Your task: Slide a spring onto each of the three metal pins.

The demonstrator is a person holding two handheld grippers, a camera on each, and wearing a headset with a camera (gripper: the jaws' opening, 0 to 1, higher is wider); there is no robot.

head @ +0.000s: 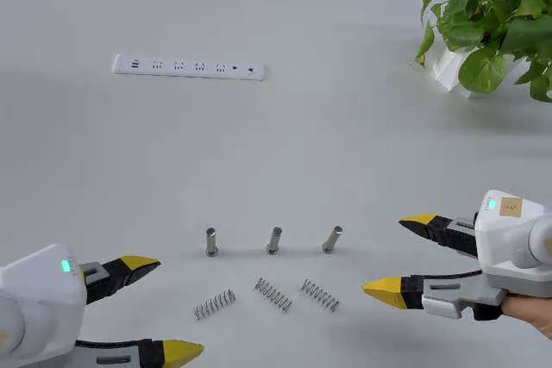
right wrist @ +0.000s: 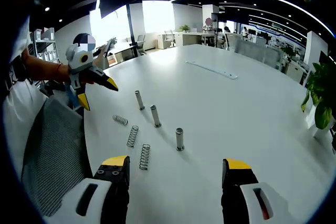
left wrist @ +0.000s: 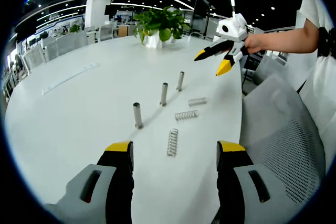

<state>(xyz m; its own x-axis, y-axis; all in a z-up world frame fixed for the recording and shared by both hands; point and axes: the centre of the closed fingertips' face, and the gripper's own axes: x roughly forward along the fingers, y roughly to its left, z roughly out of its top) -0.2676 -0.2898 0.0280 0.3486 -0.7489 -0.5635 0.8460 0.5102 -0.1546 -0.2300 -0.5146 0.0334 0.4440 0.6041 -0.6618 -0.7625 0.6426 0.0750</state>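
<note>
Left gripper (head: 178, 306), nearest the viewer at lower left, jaws spread with nothing between them. Right gripper (head: 385, 254), at lower right, likewise released and empty. Between the two, standing in a row on the white table (head: 345, 152): left pin (head: 211, 241), middle pin (head: 274, 240), right pin (head: 332, 239). Lying loose on the table just in front of the row, apart from the pins: left spring (head: 215, 303), middle spring (head: 272, 294), right spring (head: 320, 295). Farther back, a white power strip (head: 188, 66); at far right, a potted plant (head: 492, 15).
</note>
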